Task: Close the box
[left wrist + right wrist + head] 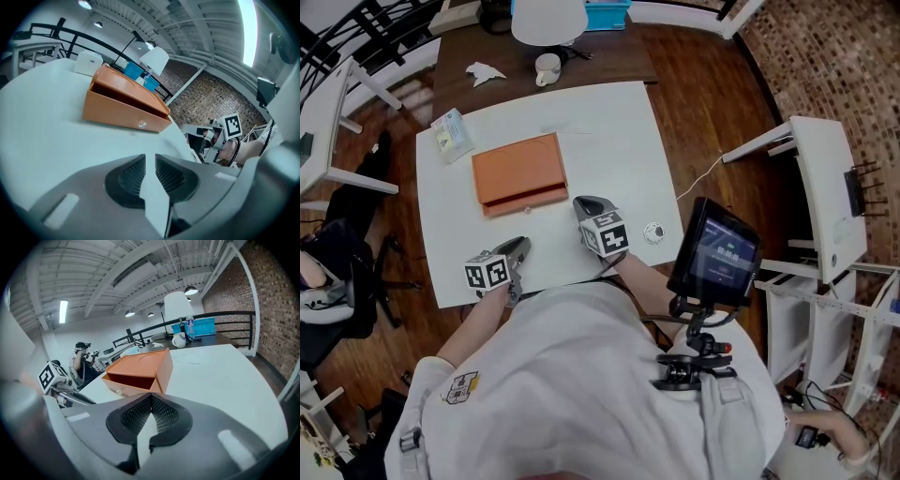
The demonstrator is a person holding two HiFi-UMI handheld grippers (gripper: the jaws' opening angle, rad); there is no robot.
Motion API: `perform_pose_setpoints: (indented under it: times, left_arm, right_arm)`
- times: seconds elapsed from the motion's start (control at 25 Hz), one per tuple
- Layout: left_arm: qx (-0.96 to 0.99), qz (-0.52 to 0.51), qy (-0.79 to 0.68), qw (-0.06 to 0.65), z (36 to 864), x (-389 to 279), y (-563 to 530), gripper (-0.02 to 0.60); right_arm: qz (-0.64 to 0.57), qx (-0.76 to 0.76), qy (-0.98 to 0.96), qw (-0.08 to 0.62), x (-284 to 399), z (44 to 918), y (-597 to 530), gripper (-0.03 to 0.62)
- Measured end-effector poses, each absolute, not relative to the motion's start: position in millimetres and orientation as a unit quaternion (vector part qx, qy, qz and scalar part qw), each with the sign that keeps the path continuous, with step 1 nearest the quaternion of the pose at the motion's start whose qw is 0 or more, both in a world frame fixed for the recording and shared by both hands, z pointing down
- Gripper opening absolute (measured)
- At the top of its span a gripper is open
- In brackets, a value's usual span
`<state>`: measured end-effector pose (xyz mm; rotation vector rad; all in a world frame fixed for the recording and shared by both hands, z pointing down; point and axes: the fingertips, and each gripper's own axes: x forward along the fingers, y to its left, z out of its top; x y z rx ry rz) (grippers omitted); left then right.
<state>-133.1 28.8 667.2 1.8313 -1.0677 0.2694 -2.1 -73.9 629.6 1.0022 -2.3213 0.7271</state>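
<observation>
- Right gripper [151, 397]: pads meet at the tips, nothing between them. It hangs over the table's near edge, aimed at the box.
- Left gripper [150, 157]: pads a sliver apart and empty. It's low over the white table [609, 141], to the left of the right one.
- Orange box [520, 173]: mid-table, just beyond both grippers, neither touching it.
- Box is still ajar. The front panel with the small knob [141, 124] sits out from the body, with a dark gap above it. Can't tell whether it's a drawer or a lid.
- Progress: nothing done yet as far as I can see. Left to do: reach in, contact the box front and press it shut.
- Mug [547, 67] is on the far desk, out of the way.
</observation>
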Motion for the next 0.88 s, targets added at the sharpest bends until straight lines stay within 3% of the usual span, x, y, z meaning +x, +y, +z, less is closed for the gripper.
perform_pose_setpoints:
  times: [0.88]
  left_arm:
    - [0.757, 0.107, -0.435, 0.476, 656.4, -127.4, 37.1, 0.060]
  right_arm:
    - [0.265, 0.363, -0.857, 0.254, -5.8, 628.0, -67.2, 0.000]
